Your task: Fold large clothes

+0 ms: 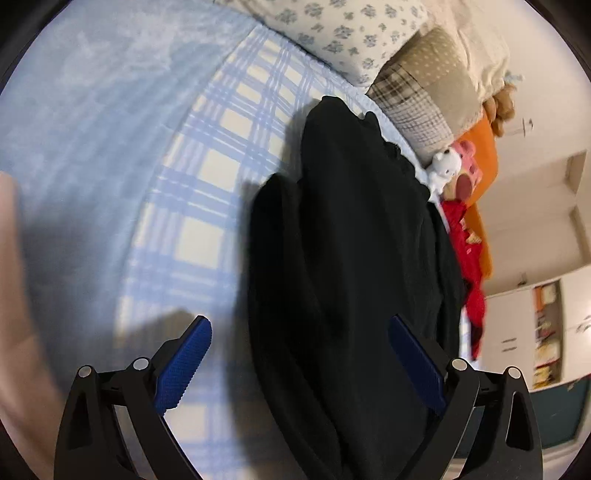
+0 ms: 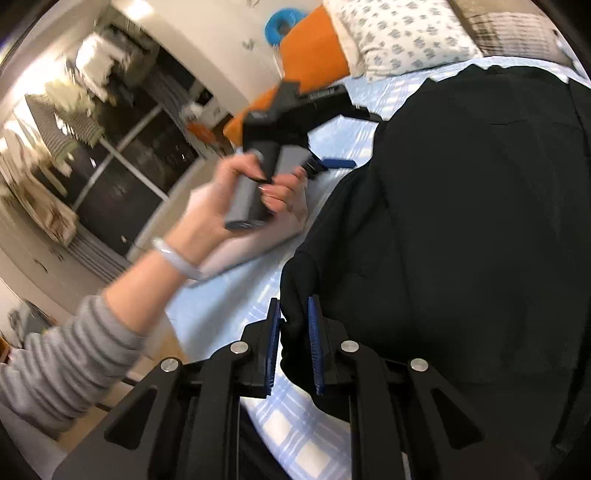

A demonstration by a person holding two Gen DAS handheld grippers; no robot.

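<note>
A large black garment [image 1: 354,258] lies on a bed with a blue-and-cream checked sheet [image 1: 229,122]. My left gripper [image 1: 299,325] is open above the garment's near part, its blue pads [image 1: 184,365] spread wide and holding nothing. In the right wrist view the garment [image 2: 480,221] fills the right side. My right gripper [image 2: 294,308] is shut on a fold at the garment's edge. The left gripper [image 2: 334,162] shows there too, held in a hand above the sheet [image 2: 295,424] to the left of the garment.
Floral pillows [image 1: 343,33] and a checked pillow [image 1: 417,99] lie at the head of the bed. Soft toys [image 1: 448,162], a red cloth [image 1: 469,266] and an orange cushion [image 1: 480,177] line the far side. A light blue blanket [image 1: 92,122] covers the left. White cupboards [image 1: 546,332] stand beyond.
</note>
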